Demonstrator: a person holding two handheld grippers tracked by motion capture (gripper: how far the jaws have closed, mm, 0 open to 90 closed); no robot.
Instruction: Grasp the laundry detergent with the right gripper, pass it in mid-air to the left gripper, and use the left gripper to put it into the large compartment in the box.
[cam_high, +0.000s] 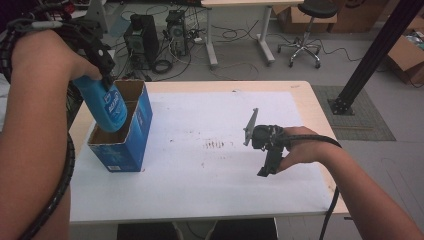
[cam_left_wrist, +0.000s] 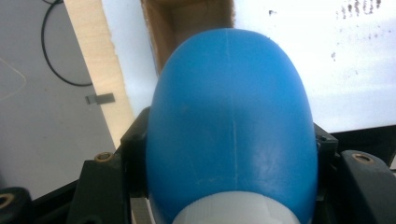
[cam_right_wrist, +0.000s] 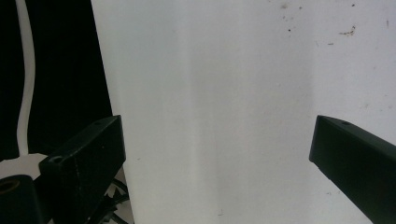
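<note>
Between the left tool's (cam_high: 106, 82) clamped jaws, bottle (cam_high: 107, 107) hangs over box (cam_high: 131, 130).

A light wooden table (cam_high: 320, 107) fills the middle of the high view, covered by a white sheet (cam_high: 210, 170) with brown smudges near its centre. An open blue carton (cam_high: 131, 135) stands at the sheet's left.

Blue bottle (cam_high: 107, 107) tilted into box (cam_high: 127, 145)

White lettering on blue bottle (cam_high: 107, 107) label, too blurred to read
</note>
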